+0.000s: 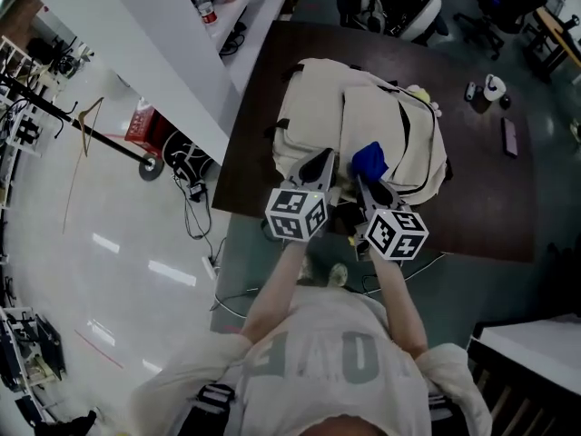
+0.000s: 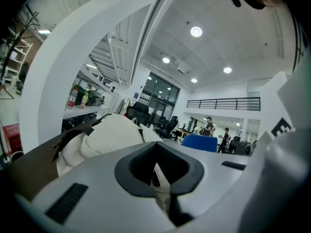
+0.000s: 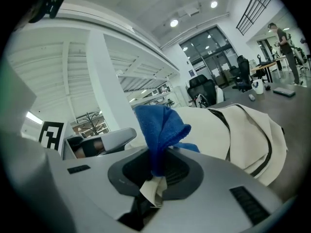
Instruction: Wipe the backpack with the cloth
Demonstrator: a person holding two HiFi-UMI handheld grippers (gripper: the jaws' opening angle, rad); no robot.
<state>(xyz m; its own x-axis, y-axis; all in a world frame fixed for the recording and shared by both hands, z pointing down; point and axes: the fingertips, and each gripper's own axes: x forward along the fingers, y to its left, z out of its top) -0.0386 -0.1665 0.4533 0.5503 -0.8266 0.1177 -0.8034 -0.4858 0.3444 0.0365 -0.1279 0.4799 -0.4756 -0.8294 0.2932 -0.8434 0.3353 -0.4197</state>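
Observation:
A cream backpack (image 1: 363, 116) with black trim lies on a dark brown table (image 1: 490, 207). Both grippers sit at its near edge. My right gripper (image 1: 368, 184) is shut on a blue cloth (image 1: 369, 160), which stands up out of the jaws (image 3: 160, 125) with a small pale tag below it. The backpack (image 3: 233, 125) lies just beyond. My left gripper (image 1: 320, 163) is beside it, its jaws shut (image 2: 159, 171) on a thin cream strap of the backpack (image 2: 112, 135). The blue cloth (image 2: 200, 142) shows to the right in the left gripper view.
On the table's far right lie a dark phone (image 1: 509, 136) and a small white object (image 1: 493, 86). Office chairs (image 1: 399, 7) stand behind the table. A white counter (image 1: 182, 53) runs along the left, with a red bag (image 1: 142, 125) and cables (image 1: 191, 175) on the floor.

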